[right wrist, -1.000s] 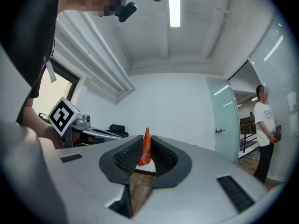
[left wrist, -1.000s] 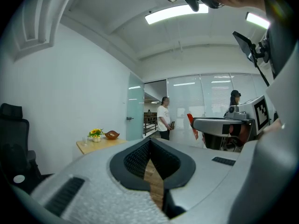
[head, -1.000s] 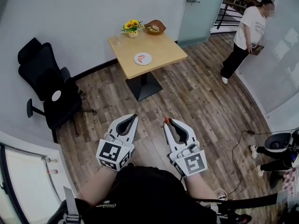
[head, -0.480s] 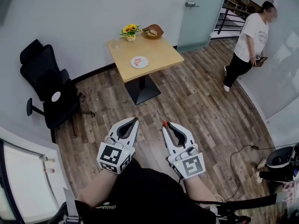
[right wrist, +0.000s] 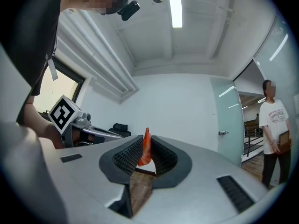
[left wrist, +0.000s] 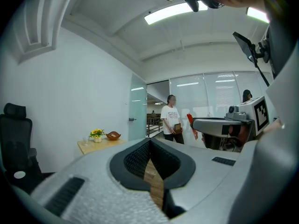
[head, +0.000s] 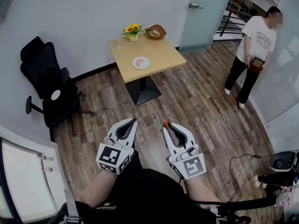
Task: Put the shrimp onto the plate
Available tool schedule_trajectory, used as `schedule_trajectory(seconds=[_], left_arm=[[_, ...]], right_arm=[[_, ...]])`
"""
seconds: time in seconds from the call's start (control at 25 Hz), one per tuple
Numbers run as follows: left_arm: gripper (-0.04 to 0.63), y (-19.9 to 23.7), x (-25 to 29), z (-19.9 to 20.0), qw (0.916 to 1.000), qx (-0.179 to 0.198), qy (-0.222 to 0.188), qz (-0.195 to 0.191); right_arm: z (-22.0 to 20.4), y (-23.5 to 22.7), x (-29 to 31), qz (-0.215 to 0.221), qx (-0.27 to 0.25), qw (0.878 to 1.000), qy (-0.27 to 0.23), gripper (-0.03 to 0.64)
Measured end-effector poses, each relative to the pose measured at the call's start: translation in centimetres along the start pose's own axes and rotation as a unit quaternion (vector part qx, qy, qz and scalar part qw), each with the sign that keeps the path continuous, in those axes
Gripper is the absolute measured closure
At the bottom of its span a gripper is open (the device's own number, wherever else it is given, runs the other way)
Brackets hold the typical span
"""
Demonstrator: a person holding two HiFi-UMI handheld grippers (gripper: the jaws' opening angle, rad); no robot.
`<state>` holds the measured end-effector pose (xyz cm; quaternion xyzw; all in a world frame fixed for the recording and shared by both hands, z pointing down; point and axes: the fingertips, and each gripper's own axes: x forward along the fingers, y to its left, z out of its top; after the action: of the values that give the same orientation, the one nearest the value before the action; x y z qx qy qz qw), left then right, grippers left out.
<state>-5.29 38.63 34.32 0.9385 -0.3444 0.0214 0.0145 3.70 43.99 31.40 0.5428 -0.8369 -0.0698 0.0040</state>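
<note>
Shrimp (right wrist: 146, 149) rides in the right-hand tongs, but read the head view from its left edge first. A black office chair (head: 44, 85) stands at middle left, off any line to the table. At lower centre the left gripper (head: 133, 121) has its jaws closed together on nothing; its own view shows only floor through the hollow behind the tips.

At upper centre the plate (head: 141, 63) lies on a small wooden table (head: 163, 55), near the table's front edge. A flower pot (head: 132, 31) and a brown bowl (head: 155, 31) stand behind it.

Just right of the left tongs, the right gripper (head: 165, 124) is pinched on the shrimp. Its long axis runs along the jaws, and its thin end pokes past the tips. From those tips the plate lies up-frame and slightly left, well apart across the wooden floor, so I judge the move ahead to be a long forward carry.

A person (head: 256, 45) stands at upper right, away from the table.

The shrimp's lower body is hidden between the pads. The orange marks on the plate and the bowl's contents are too small to name.
</note>
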Motion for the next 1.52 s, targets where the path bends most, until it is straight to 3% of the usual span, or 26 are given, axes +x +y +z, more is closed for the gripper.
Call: schedule_trajectory(seconds=[0.56, 0.88, 1.24, 1.52], left_arm=[[0.591, 7.4, 6.4, -0.2, 0.9999, -0.008, 0.007, 0.0], [0.591, 15.2, 12.5, 0.6, 0.9995, -0.019, 0.015, -0.021], [0.591, 26.8, 19.1, 0.6, 0.9983, -0.03, 0.021, -0.044], [0.591, 31.8, 23.1, -0.5, 0.9968, -0.04, 0.032, -0.061]], right_arm=[[-1.8, -3.5, 8.7, 0.004, 0.003, 1.0, 0.011, 0.565], [-2.6, -6.5, 17.5, -0.007, 0.013, 1.0, 0.027, 0.565], [-3.1, -9.5, 30.5, -0.029, 0.006, 0.999, 0.032, 0.565], [-4.3, -11.5, 36.2, -0.049, 0.012, 0.998, 0.029, 0.565]])
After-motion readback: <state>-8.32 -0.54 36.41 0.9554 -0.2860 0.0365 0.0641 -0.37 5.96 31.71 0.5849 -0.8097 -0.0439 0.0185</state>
